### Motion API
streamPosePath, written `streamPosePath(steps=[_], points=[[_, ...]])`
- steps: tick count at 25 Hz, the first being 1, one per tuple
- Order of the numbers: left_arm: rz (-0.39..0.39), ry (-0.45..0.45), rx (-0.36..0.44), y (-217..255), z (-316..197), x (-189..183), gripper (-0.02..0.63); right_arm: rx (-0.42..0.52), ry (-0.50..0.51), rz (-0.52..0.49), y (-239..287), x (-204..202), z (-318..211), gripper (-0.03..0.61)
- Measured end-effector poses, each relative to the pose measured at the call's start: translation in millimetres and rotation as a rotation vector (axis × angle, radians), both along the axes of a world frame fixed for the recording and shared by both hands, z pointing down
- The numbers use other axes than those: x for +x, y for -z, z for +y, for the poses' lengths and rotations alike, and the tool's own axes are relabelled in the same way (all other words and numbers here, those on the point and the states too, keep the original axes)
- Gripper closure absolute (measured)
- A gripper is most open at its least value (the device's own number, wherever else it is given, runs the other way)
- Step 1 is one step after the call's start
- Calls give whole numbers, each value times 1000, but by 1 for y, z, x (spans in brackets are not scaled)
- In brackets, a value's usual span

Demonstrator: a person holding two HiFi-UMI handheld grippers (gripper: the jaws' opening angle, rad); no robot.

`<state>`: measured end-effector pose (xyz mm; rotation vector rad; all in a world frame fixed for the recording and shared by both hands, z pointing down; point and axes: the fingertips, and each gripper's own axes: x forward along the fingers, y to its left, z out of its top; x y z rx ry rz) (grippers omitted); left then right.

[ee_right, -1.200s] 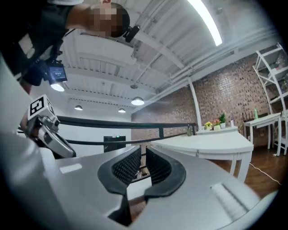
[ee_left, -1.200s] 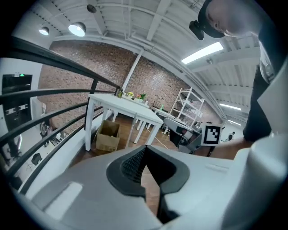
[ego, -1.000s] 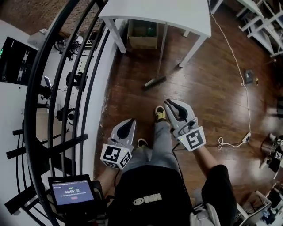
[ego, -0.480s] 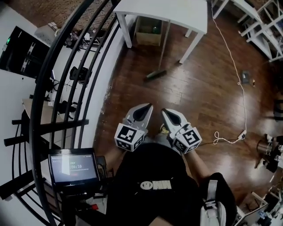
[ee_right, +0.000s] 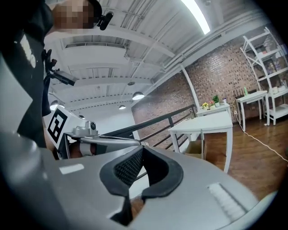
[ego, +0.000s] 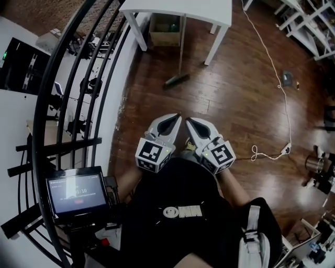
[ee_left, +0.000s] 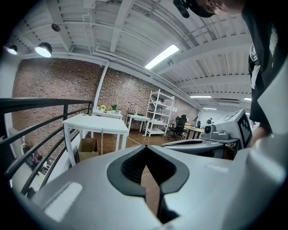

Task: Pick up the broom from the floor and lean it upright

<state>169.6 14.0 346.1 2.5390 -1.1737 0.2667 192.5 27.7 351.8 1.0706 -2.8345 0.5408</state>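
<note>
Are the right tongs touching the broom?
Apart. Head view shows the right tongs far from the broom, with wooden floor between them.

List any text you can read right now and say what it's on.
On the screen: timer digits, seemingly ending "10"; the rest is too blurred.
On the black shirt: a white logo, upside down, unreadable.
On the left gripper and right gripper: square markers only, no letters.

Dark wooden floor [ego: 241, 104], white table [ego: 183, 8] beside black railing [ee_left: 40, 104], brick wall [ee_left: 54, 83], white shelving [ee_left: 158, 112], strip light [ee_left: 162, 56].
</note>
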Motion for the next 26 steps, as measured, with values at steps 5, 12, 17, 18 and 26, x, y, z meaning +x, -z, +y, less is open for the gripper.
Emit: streamPosePath(steps=[5,12,17,18,26], points=[[-65,27,26,1,-4,13,595,4,6,-20,4,17,-3,574],[-70,6,19,-1,-19,20,595,4,-13,-14,4,25,-22,574],[-52,56,41,3,-26,5,595,9,42,-47,7,5,-29,574],[-48,61,44,2,-27,5,595,13,47,-47,6,5,-30,574],[-46,94,32,2,-8,3,595,12,54,-57,9,7,-13,574]])
